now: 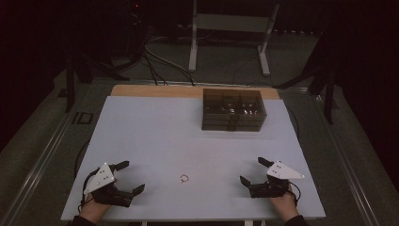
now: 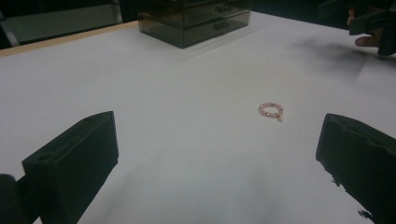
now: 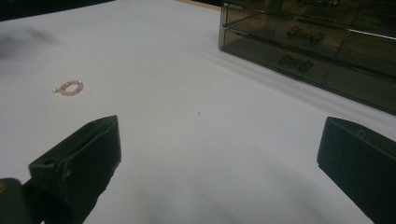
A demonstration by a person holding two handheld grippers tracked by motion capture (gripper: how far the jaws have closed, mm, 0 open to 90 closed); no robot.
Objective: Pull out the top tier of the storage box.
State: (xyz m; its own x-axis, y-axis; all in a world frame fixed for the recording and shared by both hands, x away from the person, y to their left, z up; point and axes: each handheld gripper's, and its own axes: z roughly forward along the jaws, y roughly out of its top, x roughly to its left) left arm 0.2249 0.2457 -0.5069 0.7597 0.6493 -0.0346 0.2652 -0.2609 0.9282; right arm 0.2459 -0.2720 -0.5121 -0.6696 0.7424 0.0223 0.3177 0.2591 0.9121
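Dim room, white desk [image 1: 155, 136]: a small pink bead ring [image 1: 184, 178] lay flat near the front edge, about midway between the left gripper [image 1: 126, 177] and the right gripper [image 1: 251, 171], touching neither and slightly nearer the left. Both sets of fingers stood spread wide and empty, pointing inward toward it. A dark drawer box [image 1: 234, 109] sat well apart, near the far edge.

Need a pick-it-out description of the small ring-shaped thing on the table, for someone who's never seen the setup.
Start from the white table top, with the dark smoked drawer box at its far side. Come to the near edge, where the left claw and right claw rest open; about midway between them lies the small pink beaded ring. It is the only loose, tiny, pale item on the bare surface.
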